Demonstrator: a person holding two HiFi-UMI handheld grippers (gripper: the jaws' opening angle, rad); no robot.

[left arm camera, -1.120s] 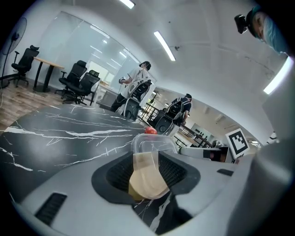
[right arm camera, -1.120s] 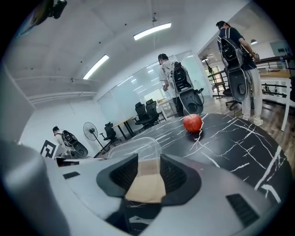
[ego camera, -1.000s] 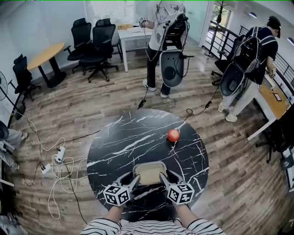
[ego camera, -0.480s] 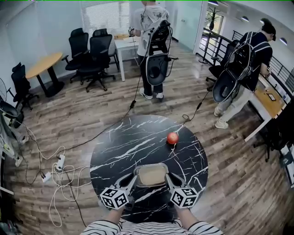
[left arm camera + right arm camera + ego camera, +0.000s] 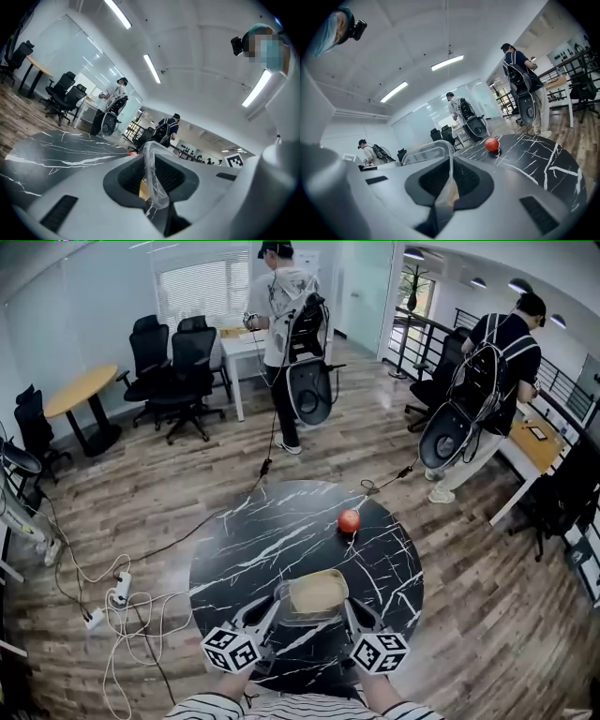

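Left gripper (image 5: pixel 274 602): jaws clamped on the 9 o'clock rim of the clear container (image 5: pixel 317 594). Right gripper (image 5: pixel 350 607): jaws clamped on its 3 o'clock rim. In both gripper views the thin plastic rim sits pinched between the pads. The container has beige contents and sits over the 6 o'clock part of the round black marble table (image 5: pixel 253 540); can't tell if it touches the top. Red apple (image 5: pixel 349 520) on the table at 1 o'clock from the container, well apart.
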